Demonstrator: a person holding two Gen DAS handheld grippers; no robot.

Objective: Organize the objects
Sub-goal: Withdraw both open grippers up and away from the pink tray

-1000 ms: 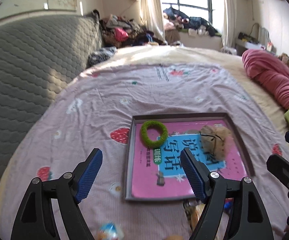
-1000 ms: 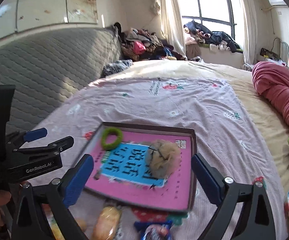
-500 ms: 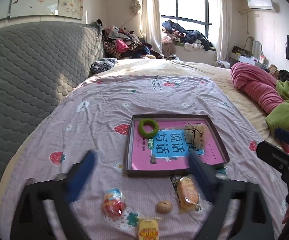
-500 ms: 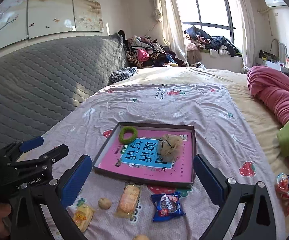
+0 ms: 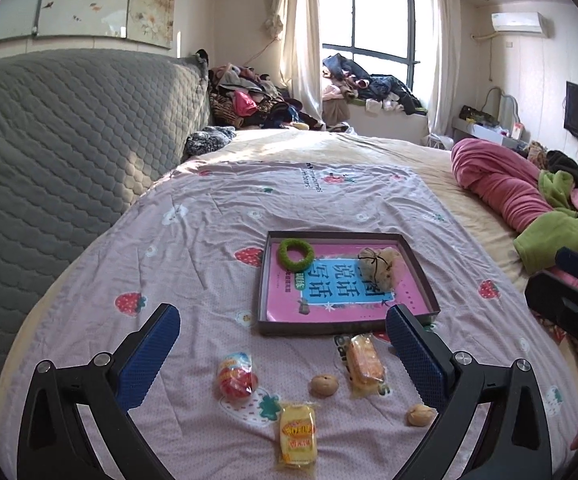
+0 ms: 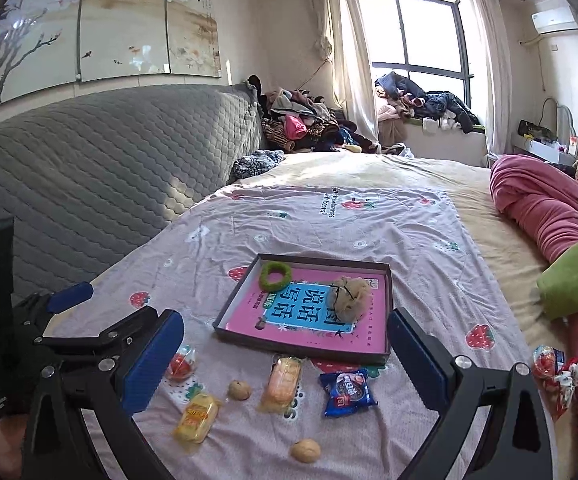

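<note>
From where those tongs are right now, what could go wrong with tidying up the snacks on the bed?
The two walnuts are round and lie on a soft, wrinkled bedspread, so wide-open tongs may nudge one away instead of catching it. The wrapped cake looks soft and could get squashed. The tray already holds a green ring and a beige pouch, so a snack dropped in might land on them.
</note>
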